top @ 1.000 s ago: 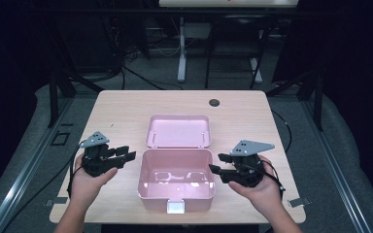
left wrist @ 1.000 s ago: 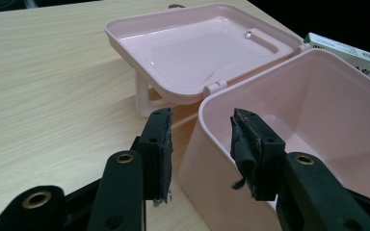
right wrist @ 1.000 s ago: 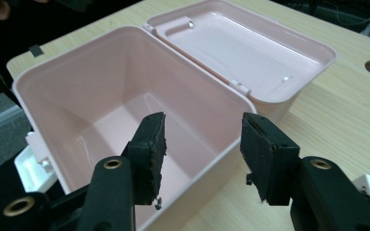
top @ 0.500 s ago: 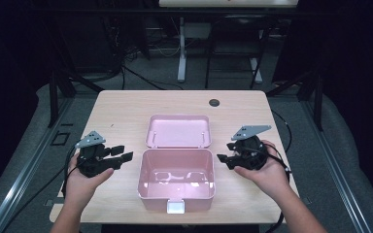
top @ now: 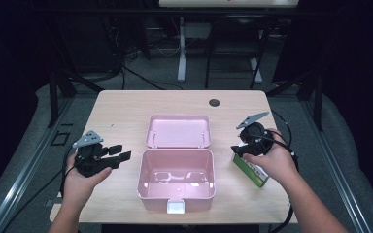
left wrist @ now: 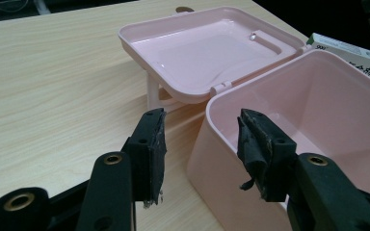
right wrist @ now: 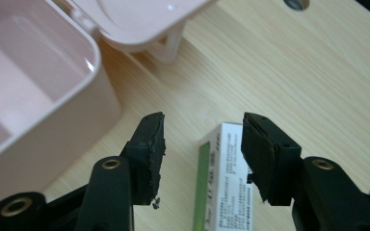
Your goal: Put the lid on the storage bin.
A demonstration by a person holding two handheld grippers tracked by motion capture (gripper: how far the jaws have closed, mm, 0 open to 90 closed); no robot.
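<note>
Both grippers sit released: right gripper [right wrist: 202,144] straddles the green-and-white carton [right wrist: 224,183] between its jaws for pickup, left gripper [left wrist: 200,144] waits beside the pink box [left wrist: 318,120].

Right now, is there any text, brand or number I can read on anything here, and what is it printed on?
Small carton: rows of fine print on its white face, too small and blurred to read.
Same carton's end, in the left gripper view: a few red marks, unreadable.
Pink box: no text.

Wooden table [top: 126,111]; open pink box [top: 177,171] centre; green-white carton [top: 250,167] just right.
</note>
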